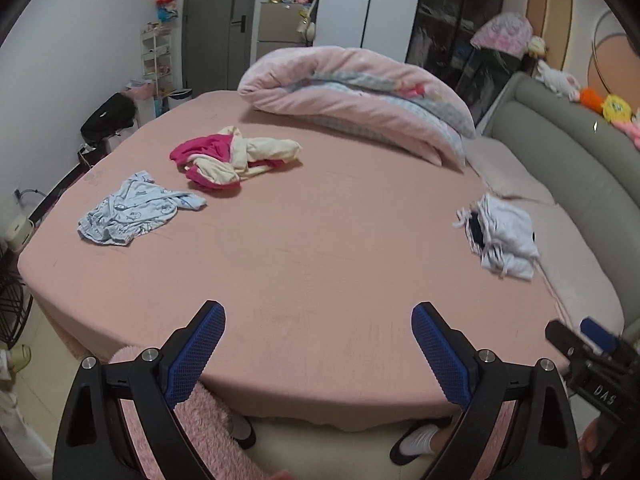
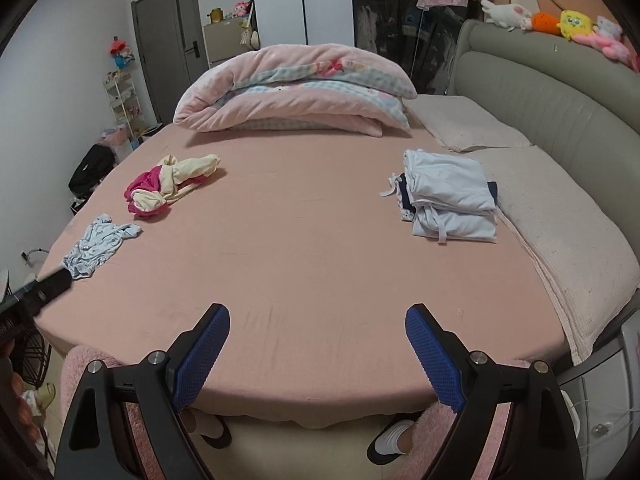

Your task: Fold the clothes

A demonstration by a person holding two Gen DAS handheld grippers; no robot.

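Lying crumpled, blue garment (image 1: 132, 212) diagonal

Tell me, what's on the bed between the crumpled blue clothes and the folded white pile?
Nothing: only bare pink sheet lies between the blue clothes and the folded white pile, clearest in the right wrist view.

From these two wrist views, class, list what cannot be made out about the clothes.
- Folded pile: the piece count; top layers cover the lower ones in both views.
- Pink and cream heap: one garment or several; it is bunched and twisted.
- Blue garment: its type; crumpled, and small in the right view.
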